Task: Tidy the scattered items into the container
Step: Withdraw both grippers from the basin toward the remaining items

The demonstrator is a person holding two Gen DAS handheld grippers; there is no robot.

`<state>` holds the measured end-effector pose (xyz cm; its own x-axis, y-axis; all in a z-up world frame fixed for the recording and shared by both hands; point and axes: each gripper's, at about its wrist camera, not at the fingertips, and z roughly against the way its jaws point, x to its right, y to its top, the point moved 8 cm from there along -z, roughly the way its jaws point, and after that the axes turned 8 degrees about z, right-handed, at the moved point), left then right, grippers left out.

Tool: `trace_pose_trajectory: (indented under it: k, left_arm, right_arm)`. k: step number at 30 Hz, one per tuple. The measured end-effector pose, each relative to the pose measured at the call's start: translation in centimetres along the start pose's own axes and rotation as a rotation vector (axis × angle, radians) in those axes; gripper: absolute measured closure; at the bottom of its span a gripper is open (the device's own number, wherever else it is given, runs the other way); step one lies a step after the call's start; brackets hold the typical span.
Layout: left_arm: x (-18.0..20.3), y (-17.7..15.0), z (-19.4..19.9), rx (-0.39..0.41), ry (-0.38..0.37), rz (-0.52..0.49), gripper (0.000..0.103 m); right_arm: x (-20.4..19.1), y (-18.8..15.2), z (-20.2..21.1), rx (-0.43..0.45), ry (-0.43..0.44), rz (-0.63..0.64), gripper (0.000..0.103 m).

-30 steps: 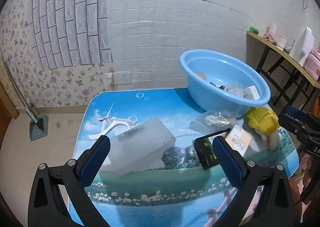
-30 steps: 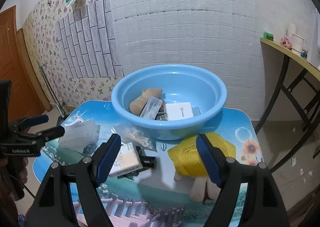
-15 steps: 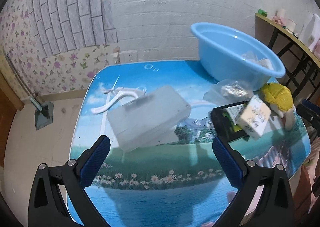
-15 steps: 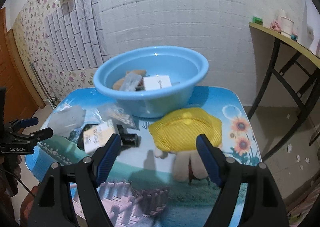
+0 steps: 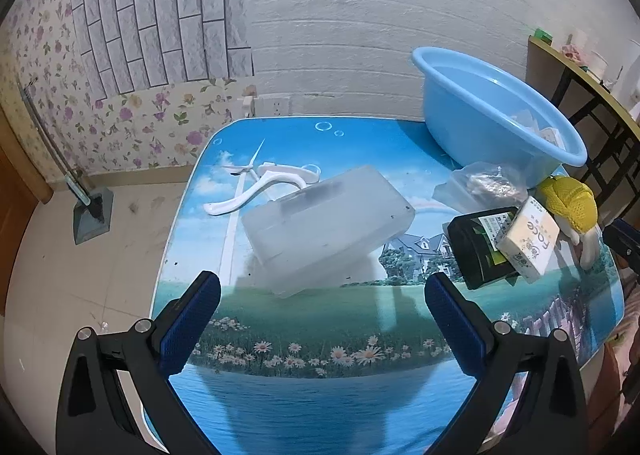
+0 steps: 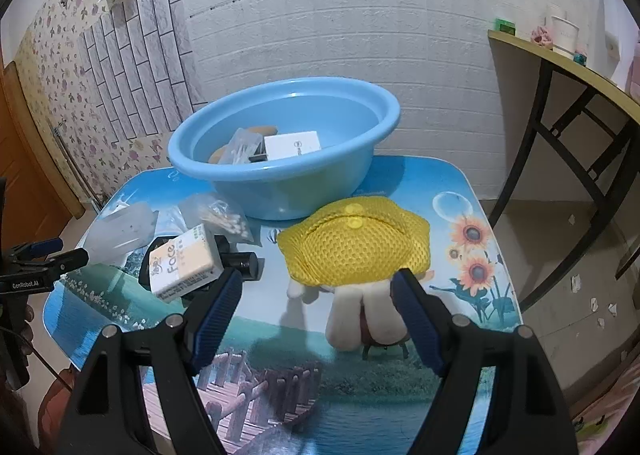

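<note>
Both my grippers hang spread wide over the picture-printed table, gripping nothing.

My left gripper (image 5: 322, 301) hovers just short of the frosted translucent plastic box (image 5: 326, 229), which lies tilted on the scenic blue tabletop (image 5: 300, 399) beside a white plastic hanger (image 5: 260, 187). My right gripper (image 6: 318, 299) faces the yellow mesh hat on a cream plush toy (image 6: 354, 245), fingers apart on either side of the toy's legs. Left of it lie a cream "Face" tissue pack (image 6: 182, 263) atop a black packet (image 5: 478, 251), and a clear bag of cotton swabs (image 6: 224, 217). The round light-blue plastic basin (image 6: 288, 143) behind already holds a white box and other items.
</note>
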<state>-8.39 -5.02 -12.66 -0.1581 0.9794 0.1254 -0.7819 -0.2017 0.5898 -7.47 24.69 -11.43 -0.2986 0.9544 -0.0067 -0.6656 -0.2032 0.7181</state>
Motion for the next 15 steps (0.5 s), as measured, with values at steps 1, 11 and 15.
trace_pose_trajectory:
  k: [1, 11, 15]
  left_arm:
    - [0.0, -0.01, -0.06, -0.002, 0.0, 0.001, 0.001]
    - [0.04, -0.2, -0.75, -0.021, -0.01, 0.008, 0.001]
    - [0.03, -0.05, -0.54, -0.006, -0.048, 0.026, 0.001]
  right_arm:
    - [0.0, -0.02, -0.05, -0.002, 0.0, 0.0, 0.025]
    - [0.57, -0.09, -0.41, -0.006, -0.014, -0.013, 0.025]
    - [0.93, -0.2, -0.5, -0.006, -0.02, -0.018, 0.025]
